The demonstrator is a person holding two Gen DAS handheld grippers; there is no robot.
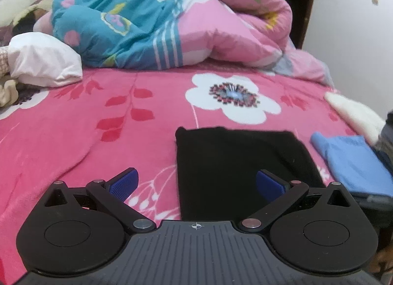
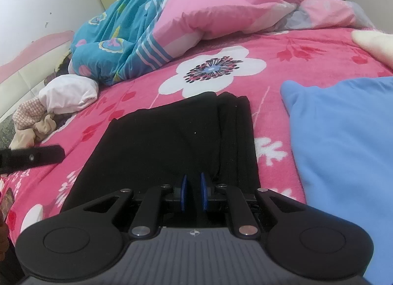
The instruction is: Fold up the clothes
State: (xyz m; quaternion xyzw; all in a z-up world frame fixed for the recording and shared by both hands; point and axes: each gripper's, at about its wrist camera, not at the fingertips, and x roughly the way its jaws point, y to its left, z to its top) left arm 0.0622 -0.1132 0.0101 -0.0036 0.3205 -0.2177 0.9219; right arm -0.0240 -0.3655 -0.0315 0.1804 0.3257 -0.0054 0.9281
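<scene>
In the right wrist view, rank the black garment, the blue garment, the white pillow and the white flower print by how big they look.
1. black garment and blue garment: they look alike in size, and the blue one runs off the frame, so no ranking between them.
2. white flower print
3. white pillow, though it lies farther away.

A home bedroom: a bed (image 1: pixel 73 122) with a pink floral blanket, a heaped quilt (image 1: pixel 152 22), a pillow (image 1: pixel 44 61) and plain white walls.

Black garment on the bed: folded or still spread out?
Folded. The black garment lies as a compact rectangle on the pink blanket, with stacked layer edges along its right side.
</scene>
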